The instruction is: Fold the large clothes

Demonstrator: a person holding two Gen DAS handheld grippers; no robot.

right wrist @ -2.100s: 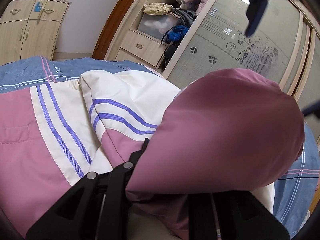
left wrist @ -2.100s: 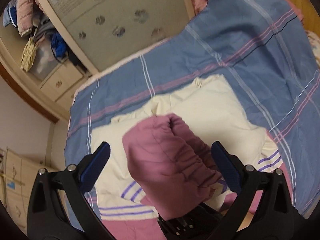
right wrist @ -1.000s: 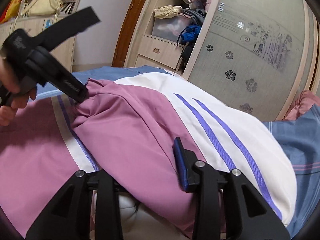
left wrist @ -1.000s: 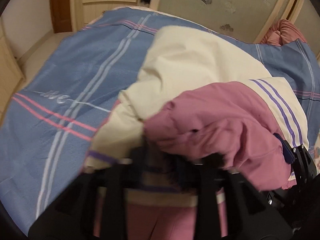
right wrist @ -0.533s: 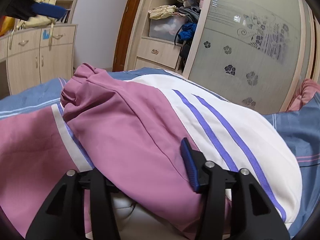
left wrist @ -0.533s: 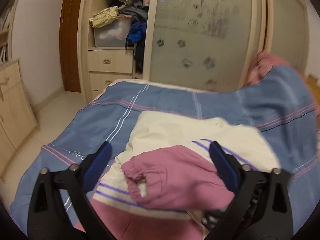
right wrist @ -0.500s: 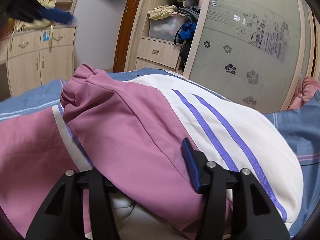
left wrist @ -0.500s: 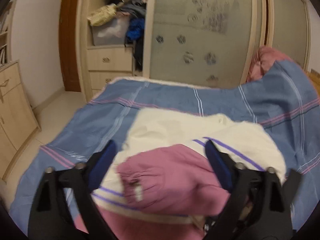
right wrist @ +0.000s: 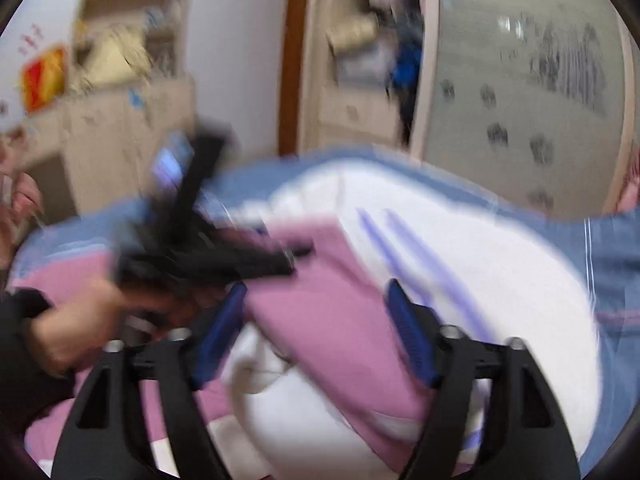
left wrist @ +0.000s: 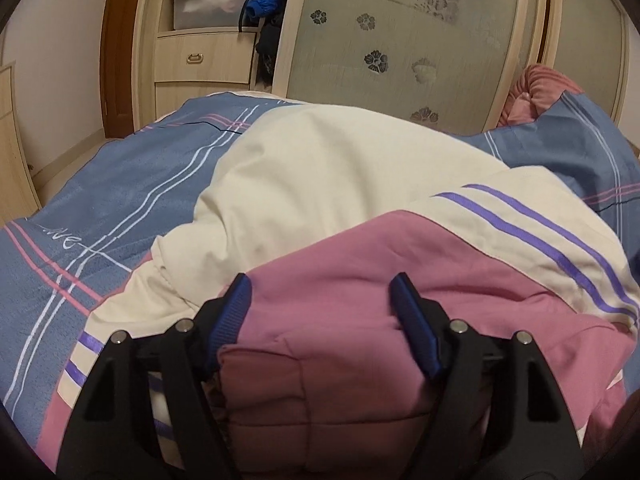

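Both grippers' jaws gape, the right's just widened, over one jacket (left wrist: pixel 340 184).

One jacket (left wrist: pixel 360 200), one bedspread (left wrist: pixel 120 192), two grippers: left gripper (left wrist: pixel 320 300), right gripper (right wrist: pixel 316 304)

The jacket (left wrist: pixel 320 184) is a padded one, cream over its upper body, dusty pink below, with paired purple stripes (left wrist: pixel 540 236) where the colours meet. It lies heaped and partly folded on the bed, cream bulk toward twelve o'clock in the left wrist view. A pink sleeve (left wrist: pixel 340 320) is laid across it at six o'clock, a quilted pink fold beneath. The right wrist view is blurred.
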